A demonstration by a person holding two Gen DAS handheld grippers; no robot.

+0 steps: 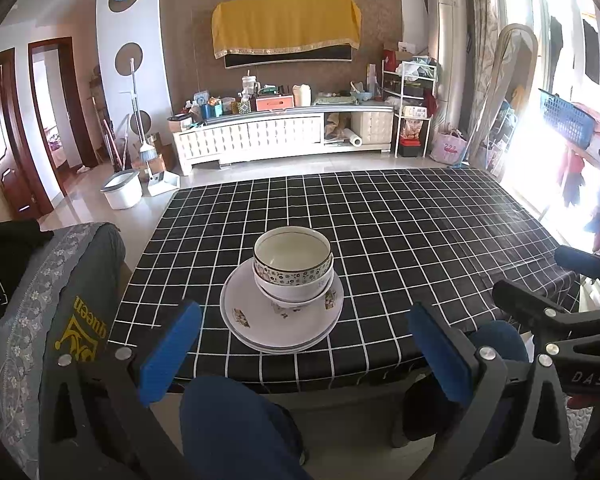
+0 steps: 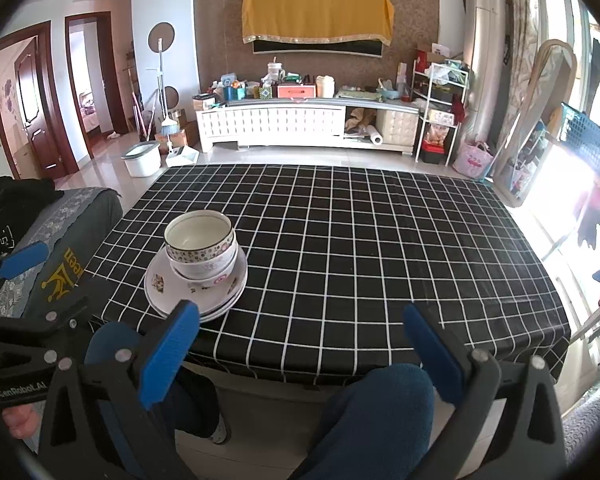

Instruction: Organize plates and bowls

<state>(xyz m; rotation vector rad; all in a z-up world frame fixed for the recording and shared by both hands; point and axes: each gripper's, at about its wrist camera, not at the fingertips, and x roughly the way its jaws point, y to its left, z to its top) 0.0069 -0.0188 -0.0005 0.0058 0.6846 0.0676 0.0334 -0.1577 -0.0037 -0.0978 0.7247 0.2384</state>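
Note:
Nested patterned bowls (image 1: 294, 266) sit on stacked white plates (image 1: 260, 320) near the front edge of the black checked table (image 1: 420, 232). My left gripper (image 1: 306, 350) is open and empty, held short of the table edge, facing the stack. My right gripper (image 2: 300, 344) is open and empty, to the right of the stack; the bowls (image 2: 201, 246) and plates (image 2: 160, 284) lie at its left, by its left fingertip. The right gripper also shows at the right edge of the left wrist view (image 1: 560, 300).
A sofa with a grey cover (image 1: 60, 300) stands at the table's left. The person's knees in blue trousers (image 2: 372, 412) are under the near edge. A white bucket (image 1: 122, 188), a broom and a TV cabinet (image 1: 280, 136) stand beyond the table.

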